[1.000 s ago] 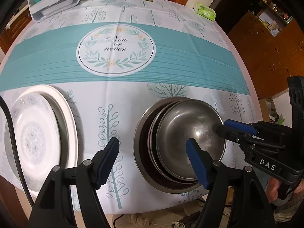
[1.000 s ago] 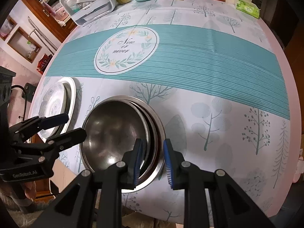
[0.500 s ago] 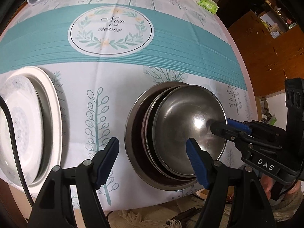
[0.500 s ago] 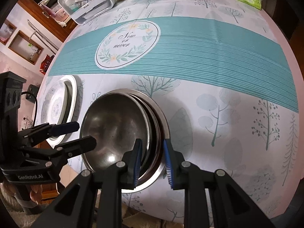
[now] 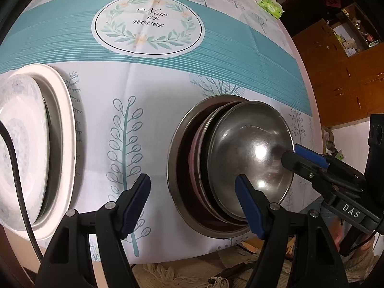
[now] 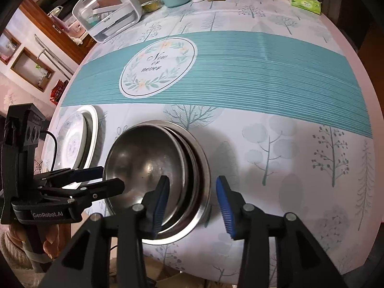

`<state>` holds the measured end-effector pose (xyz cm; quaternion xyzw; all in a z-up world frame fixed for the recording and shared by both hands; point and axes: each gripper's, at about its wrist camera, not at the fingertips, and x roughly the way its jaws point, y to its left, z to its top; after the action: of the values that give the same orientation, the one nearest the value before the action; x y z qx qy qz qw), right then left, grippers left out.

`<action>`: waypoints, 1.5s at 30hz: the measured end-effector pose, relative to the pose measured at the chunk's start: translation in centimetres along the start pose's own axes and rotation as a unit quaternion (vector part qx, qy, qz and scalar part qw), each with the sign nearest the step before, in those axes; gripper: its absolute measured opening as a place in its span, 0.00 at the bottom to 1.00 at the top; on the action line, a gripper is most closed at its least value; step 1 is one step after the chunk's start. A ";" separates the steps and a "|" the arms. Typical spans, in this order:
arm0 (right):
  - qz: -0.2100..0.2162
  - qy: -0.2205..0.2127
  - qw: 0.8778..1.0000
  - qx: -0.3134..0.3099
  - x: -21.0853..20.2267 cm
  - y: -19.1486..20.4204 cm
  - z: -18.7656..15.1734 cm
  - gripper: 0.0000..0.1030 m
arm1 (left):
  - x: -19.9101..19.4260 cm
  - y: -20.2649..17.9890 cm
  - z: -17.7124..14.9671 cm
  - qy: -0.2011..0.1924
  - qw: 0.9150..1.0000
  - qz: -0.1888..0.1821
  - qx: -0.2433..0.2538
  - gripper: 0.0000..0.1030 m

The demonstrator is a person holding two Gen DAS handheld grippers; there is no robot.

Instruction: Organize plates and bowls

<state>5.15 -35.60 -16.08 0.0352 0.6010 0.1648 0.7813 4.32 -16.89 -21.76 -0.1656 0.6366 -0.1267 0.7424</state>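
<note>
Tabletop (image 6: 276, 76) carries a printed teal and white cloth. Plates (image 5: 28, 144) are stacked at its near left edge. Nested steel bowls (image 5: 249, 158) sit near the front edge, well apart from the plates; the top bowl lies off-centre within the stack. Left gripper (image 5: 193, 204) has fingers wide, one over bare cloth, one over the bowl stack, gripping nothing. Right gripper (image 6: 192, 204) has fingers opening, straddling the bowls' right rim; pads appear clear of the metal.

tablecloth (image 5: 148, 20) reads "now or never"; claws marked "das" (image 5: 351, 210), "genrobot.ai" (image 6: 47, 214)
</note>
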 end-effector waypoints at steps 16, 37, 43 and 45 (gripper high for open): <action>0.082 0.064 0.990 0.093 3.4 -2.5 -0.7 0.42 | 1.2 0.7 0.1 0.020 0.999 -0.029 -0.017 0.68; 0.069 0.080 0.990 0.090 3.6 -1.7 -0.9 0.33 | 0.1 0.6 -0.7 0.013 0.999 -0.043 -0.013 0.42; 0.064 0.072 0.992 0.080 3.1 -1.4 -0.8 0.32 | -0.6 0.3 -0.8 0.001 0.999 -0.040 -0.009 0.42; 0.061 0.069 0.993 0.074 2.9 -1.2 -0.7 0.32 | -0.7 0.3 -0.9 0.000 0.999 -0.039 -0.011 0.42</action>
<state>5.35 -35.93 -19.28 0.1180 0.6609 0.1694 0.7215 3.27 -16.47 -21.38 -0.1981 0.6312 -0.1488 0.7350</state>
